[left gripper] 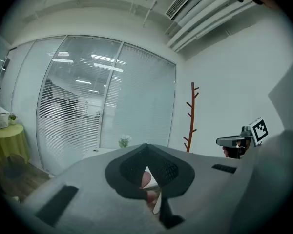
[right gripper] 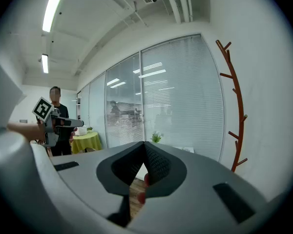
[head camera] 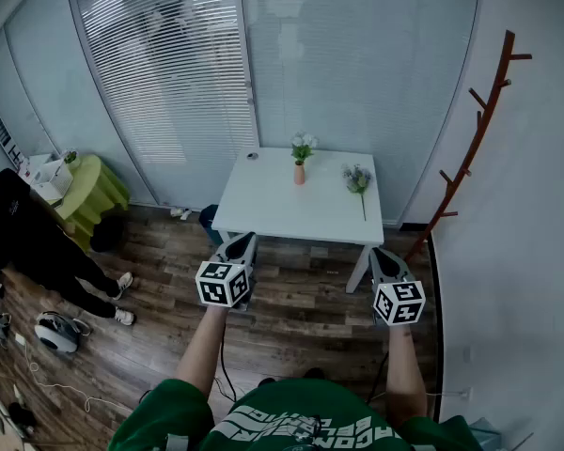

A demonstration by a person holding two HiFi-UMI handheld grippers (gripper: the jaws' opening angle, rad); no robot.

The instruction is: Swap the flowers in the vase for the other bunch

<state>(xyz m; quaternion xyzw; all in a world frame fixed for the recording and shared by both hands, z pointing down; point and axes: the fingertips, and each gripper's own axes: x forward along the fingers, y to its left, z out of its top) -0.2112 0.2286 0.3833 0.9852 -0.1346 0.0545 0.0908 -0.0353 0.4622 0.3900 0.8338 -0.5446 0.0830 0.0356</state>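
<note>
While another bunch (head camera: 357,178) lies nearby, vase (head camera: 300,174) holds flowers (head camera: 303,145).

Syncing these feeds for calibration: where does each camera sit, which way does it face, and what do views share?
Head view: on the person's head, looking steeply down at the white table; forearms, left gripper and right gripper show.
Left gripper view: on the left gripper, looking along its closed jaws toward the blinds; right gripper at right.
Right gripper view: on the right gripper, along its closed jaws toward the blinds; left gripper at left.
Shared: all three show the flowers in the vase and coat rack.
</note>
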